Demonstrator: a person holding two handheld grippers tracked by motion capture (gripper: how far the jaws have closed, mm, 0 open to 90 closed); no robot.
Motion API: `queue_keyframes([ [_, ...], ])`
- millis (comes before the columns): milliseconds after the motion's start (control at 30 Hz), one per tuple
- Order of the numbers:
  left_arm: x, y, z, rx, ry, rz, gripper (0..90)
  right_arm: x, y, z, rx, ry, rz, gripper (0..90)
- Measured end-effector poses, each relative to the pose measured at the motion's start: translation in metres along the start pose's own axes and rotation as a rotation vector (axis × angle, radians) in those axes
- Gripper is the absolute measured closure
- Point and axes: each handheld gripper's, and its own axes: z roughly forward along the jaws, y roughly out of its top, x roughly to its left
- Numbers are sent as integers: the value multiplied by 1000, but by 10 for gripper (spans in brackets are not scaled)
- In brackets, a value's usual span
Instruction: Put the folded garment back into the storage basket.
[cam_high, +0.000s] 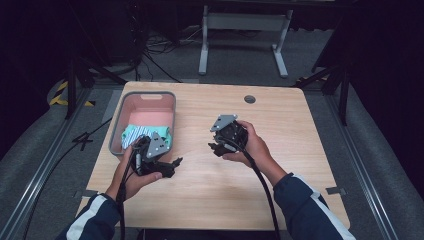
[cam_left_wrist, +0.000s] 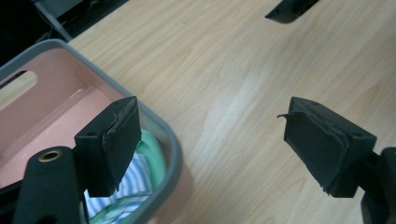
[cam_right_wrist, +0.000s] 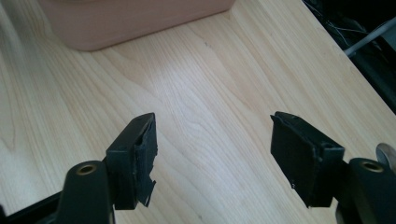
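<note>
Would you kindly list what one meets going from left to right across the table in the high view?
Pink bin holding a striped cloth → left gripper → right gripper → round cable hole in the table.

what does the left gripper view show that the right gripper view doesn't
Left gripper view: the inside of the pink bin with its grey rim and a handle slot, and the green and striped cloth lying in it, just behind the left gripper's near finger. A black piece of the other gripper sits at the top edge.

Right gripper view: the bin's plain pink outer wall, the table's far edge with cables beyond it, and the right gripper.

Both: open black fingers with nothing between them, over the bare wooden table.
</note>
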Motion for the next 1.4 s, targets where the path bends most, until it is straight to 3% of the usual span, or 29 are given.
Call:
queue_keyframes([
  [400,-25,-8,23,28,-56,63,192,-3,-44,-17,10,-17,28,316],
  [733,-40,-26,48,84,-81,121,170,-2,-104,-30,29,-28,63,307],
  [1133,-47,-47,64,111,-139,88,170,4,-174,-39,47,-16,122,277],
  [1300,-50,-60,72,127,-189,67,169,6,-200,-44,1,24,190,257],
  [1400,-47,-66,73,95,-218,14,159,6,-216,-43,-20,56,254,238],
])
